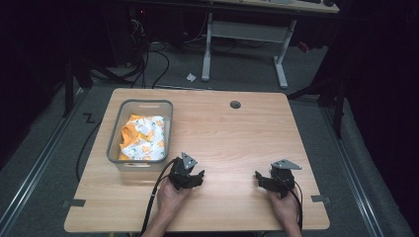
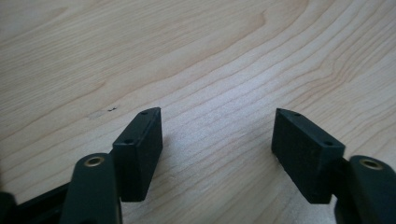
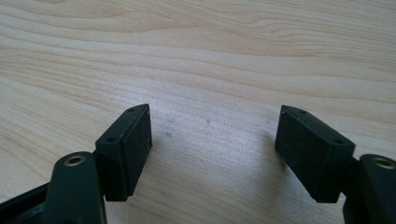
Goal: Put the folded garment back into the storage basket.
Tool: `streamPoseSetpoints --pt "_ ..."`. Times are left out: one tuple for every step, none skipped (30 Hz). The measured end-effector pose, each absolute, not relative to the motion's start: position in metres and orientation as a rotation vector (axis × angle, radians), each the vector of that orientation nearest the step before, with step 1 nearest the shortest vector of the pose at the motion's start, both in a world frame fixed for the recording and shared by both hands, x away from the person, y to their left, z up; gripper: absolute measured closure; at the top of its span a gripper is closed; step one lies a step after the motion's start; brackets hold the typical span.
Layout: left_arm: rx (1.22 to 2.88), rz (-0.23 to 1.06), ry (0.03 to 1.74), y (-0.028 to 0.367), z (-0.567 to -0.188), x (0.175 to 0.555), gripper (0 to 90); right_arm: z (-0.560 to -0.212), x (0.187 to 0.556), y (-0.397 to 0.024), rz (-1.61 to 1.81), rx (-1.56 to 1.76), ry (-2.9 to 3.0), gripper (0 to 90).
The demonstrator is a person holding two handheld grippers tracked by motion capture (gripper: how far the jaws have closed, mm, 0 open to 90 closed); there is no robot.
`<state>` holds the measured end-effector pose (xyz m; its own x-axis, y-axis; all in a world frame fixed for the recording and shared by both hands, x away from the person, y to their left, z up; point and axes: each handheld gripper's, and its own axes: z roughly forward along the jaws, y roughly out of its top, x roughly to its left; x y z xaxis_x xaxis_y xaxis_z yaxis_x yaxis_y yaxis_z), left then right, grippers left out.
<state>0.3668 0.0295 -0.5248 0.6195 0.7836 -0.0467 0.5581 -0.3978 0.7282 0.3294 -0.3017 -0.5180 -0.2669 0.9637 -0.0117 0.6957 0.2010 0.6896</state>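
Clearly we hold both tools spread wide and empty: the left gripper [image 2: 217,135] and right gripper [image 3: 212,135] sit low over the bare wooden table [image 1: 232,133]. Far left, a grey bin [image 1: 140,135] contains orange-and-white cloth [image 1: 143,138]; its print is unreadable.

Wooden table [image 1: 232,133], grey bin [image 1: 141,135]

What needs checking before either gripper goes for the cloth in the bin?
1. Left gripper open, nothing between jaws: ok.
2. Right gripper open, nothing between jaws: ok.
3. Orange and white cloth inside the grey bin, top uncovered: ok.
4. Left gripper nearer the bin than the right: ok.
5. Tabletop bare between grippers and bin: ok.
6. Whether the cloth is one piece or several: cannot tell.
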Motion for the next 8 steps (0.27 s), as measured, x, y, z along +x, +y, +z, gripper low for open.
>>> streamPoseSetpoints --pt "2.11 0.398 1.053 0.0293 -0.5248 0.3668 33.9 -0.518 0.3295 -0.3017 0.805 1.543 2.038 27.6" --pt "2.106 0.401 1.061 0.0291 -0.5249 0.367 33.8 -0.518 0.3294 -0.3018 0.805 1.543 2.038 27.6" --pt "2.105 0.402 1.064 0.0291 -0.5249 0.3671 33.8 -0.518 0.3295 -0.3018 0.805 1.542 2.037 27.6" --pt "2.104 0.401 1.065 0.0292 -0.5249 0.3672 33.7 -0.518 0.3295 -0.3018 0.805 1.542 2.038 27.5" --pt "2.104 0.401 1.065 0.0292 -0.5249 0.3672 33.7 -0.518 0.3295 -0.3018 0.805 1.542 2.038 27.6" --pt "2.104 0.401 1.065 0.0292 -0.5249 0.3672 33.7 -0.518 0.3294 -0.3017 0.805 1.542 2.038 27.6" --pt "2.104 0.4 1.065 0.0293 -0.5249 0.3673 33.7 -0.518 0.3294 -0.3017 0.805 1.543 2.038 27.6" --pt "2.104 0.401 1.065 0.0292 -0.525 0.3672 33.7 -0.518 0.3294 -0.3017 0.805 1.544 2.037 27.6"
